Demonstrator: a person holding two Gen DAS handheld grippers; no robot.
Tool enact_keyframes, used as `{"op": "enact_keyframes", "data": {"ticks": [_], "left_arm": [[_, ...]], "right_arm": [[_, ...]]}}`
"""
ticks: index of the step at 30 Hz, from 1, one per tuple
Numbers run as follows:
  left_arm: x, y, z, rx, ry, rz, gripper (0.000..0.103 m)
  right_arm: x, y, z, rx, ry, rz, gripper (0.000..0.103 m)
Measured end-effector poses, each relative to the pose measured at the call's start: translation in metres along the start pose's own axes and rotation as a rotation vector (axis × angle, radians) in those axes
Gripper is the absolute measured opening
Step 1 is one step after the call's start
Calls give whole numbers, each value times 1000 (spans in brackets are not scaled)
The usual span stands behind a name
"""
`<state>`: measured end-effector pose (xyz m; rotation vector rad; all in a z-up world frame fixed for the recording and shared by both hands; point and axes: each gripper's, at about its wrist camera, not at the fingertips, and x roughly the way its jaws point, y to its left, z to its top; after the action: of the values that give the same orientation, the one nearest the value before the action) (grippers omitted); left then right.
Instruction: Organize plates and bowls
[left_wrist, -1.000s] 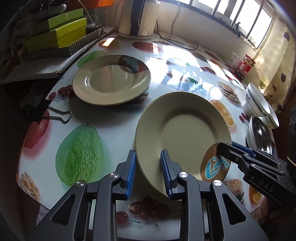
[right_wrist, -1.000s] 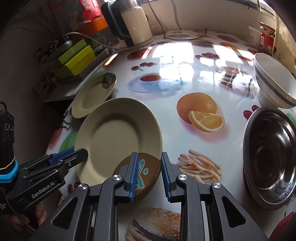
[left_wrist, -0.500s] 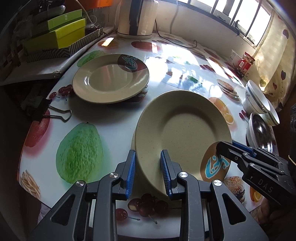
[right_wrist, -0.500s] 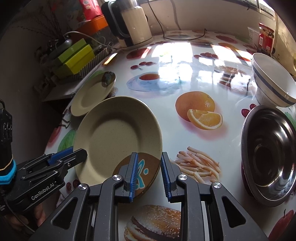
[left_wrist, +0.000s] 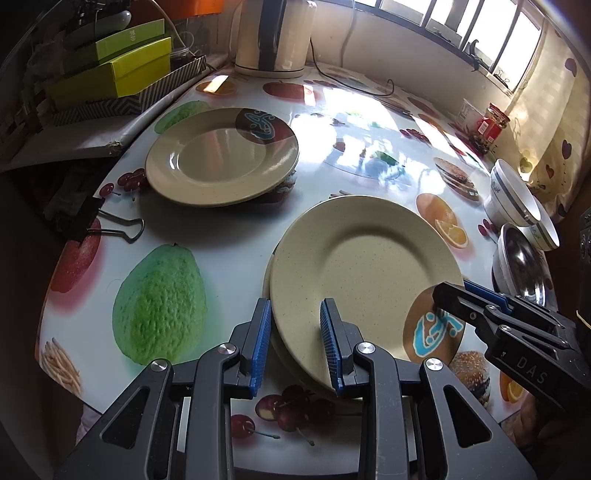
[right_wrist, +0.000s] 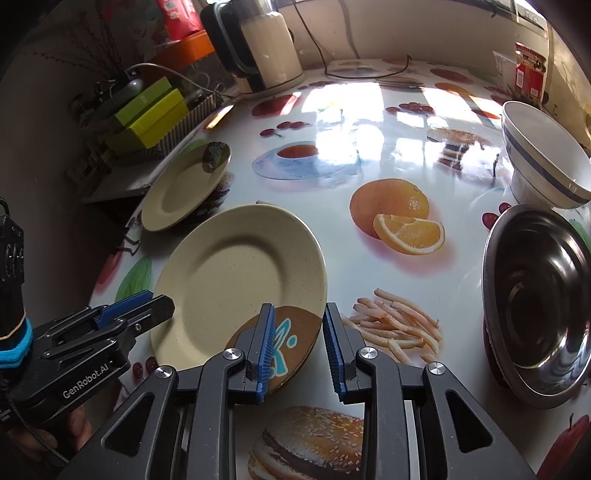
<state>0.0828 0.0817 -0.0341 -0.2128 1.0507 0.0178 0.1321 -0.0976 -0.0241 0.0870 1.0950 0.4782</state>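
Observation:
A beige speckled plate (left_wrist: 369, 266) with a brown and blue patch is held tilted above the fruit-print table, also seen in the right wrist view (right_wrist: 236, 280). My left gripper (left_wrist: 295, 347) straddles its near rim, and my right gripper (right_wrist: 299, 350) straddles the patch edge; both sets of jaws stand a plate rim apart. A second plate edge shows just under it in the left wrist view. A matching plate (left_wrist: 221, 157) rests at the far left. A white blue-striped bowl (right_wrist: 543, 162) and a steel bowl (right_wrist: 539, 291) are on the right.
An electric kettle (right_wrist: 266, 48) with its cord stands at the back. Green boxes (left_wrist: 118, 70) sit on a shelf at the left. A black binder clip (left_wrist: 99, 221) lies near the left table edge. A red jar (left_wrist: 491, 122) stands by the window.
The held plate has shifted slightly to the right and toward me with both grippers. The far plate and bowls have not moved.

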Motion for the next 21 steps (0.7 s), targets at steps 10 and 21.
{"op": "enact_keyframes", "data": {"ticks": [10, 21], "left_arm": [[-5, 3, 3, -5, -18, -19, 29], [-11, 23, 19, -34, -51, -8, 34]], "right_arm": [[-6, 2, 5, -1, -31, -21, 36], [-11, 10, 29, -29, -62, -22, 50]]}}
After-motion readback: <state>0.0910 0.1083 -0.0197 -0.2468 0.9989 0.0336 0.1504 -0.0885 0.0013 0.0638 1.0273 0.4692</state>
